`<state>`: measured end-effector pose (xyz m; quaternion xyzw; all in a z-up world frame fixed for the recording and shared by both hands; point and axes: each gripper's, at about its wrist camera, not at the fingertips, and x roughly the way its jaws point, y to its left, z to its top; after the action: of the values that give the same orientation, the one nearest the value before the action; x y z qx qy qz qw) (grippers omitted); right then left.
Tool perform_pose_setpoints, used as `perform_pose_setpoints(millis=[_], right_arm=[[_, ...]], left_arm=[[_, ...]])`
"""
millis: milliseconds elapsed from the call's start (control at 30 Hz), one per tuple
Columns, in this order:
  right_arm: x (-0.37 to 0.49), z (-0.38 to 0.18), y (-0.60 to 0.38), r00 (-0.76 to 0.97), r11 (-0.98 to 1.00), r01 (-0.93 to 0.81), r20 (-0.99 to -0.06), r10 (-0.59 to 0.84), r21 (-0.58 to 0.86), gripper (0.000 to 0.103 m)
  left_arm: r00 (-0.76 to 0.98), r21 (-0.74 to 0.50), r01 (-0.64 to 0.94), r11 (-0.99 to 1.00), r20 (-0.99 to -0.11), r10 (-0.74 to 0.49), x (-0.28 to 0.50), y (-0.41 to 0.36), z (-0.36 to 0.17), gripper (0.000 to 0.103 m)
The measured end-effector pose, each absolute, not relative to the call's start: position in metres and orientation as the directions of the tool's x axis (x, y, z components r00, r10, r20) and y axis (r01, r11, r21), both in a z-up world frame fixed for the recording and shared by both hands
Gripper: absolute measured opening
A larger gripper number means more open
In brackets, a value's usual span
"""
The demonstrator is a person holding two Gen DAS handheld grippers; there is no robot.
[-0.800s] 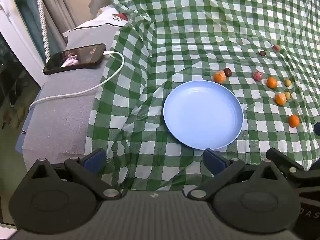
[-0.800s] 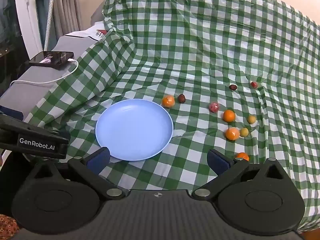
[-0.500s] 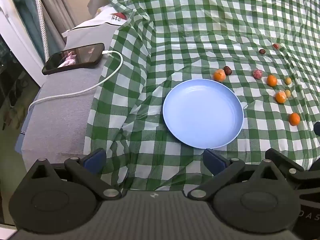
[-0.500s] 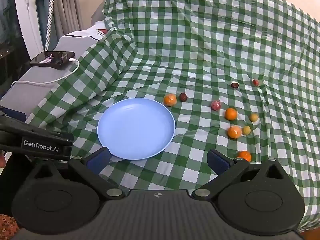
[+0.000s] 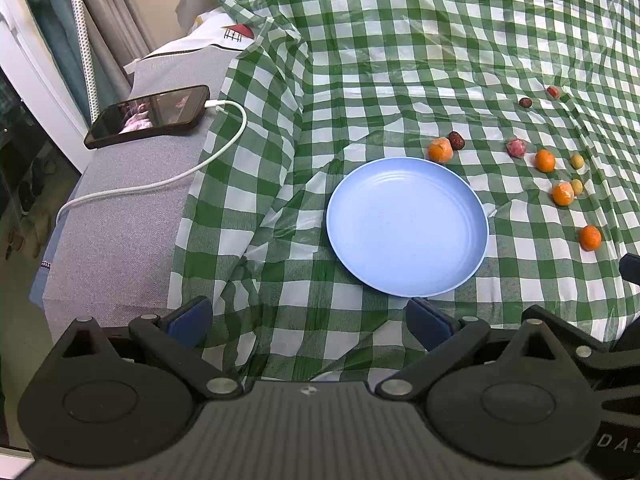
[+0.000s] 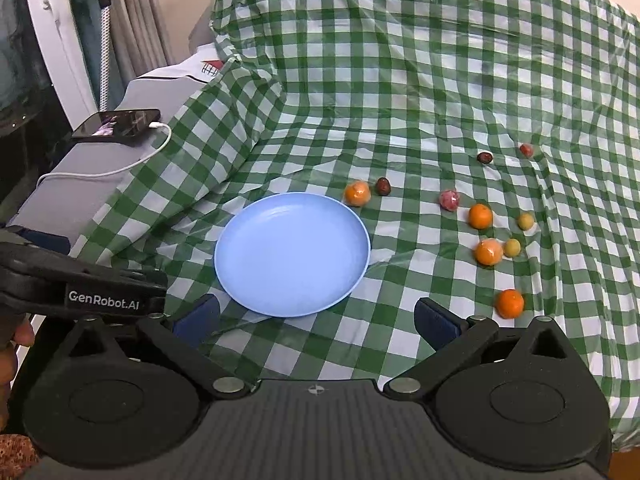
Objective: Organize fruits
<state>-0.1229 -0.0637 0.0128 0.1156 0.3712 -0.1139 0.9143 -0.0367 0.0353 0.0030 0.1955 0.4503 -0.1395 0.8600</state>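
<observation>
An empty light blue plate point(image 5: 407, 226) point(image 6: 292, 254) lies on the green checked cloth. Several small fruits are scattered to its right and behind it: oranges point(image 6: 509, 303) point(image 6: 489, 251) point(image 6: 480, 216) point(image 6: 357, 193), a pink fruit point(image 6: 449, 200), dark red ones point(image 6: 383, 186) point(image 6: 485, 157) and two yellow-green ones point(image 6: 511, 247). The same oranges point(image 5: 590, 237) point(image 5: 440, 150) show in the left wrist view. My left gripper point(image 5: 308, 322) hangs open above the cloth in front of the plate. My right gripper point(image 6: 316, 322) is open too, with nothing between its fingers.
A black phone point(image 5: 150, 116) with a white charging cable point(image 5: 168, 178) lies on a grey surface to the left, beyond the cloth's draped edge. Curtains and a white frame point(image 6: 52, 40) stand at the far left. The left gripper's body point(image 6: 80, 288) shows at the right view's left edge.
Both views have shifted slightly; in the right wrist view the plate and fruits have drifted a little to the right and up. Both grippers stay open.
</observation>
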Motion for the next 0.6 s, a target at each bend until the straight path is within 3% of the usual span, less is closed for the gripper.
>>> perform_pose_setpoints(millis=[600], right_arm=[[-0.1206, 0.0093, -0.0618, 0.634, 0.941, 0.323, -0.762, -0.133, 0.104, 0.102]], left_arm=[[0.546, 0.207, 0.410, 0.888, -0.836, -0.057, -0.0370, 0.0349, 0.0008, 0.103]])
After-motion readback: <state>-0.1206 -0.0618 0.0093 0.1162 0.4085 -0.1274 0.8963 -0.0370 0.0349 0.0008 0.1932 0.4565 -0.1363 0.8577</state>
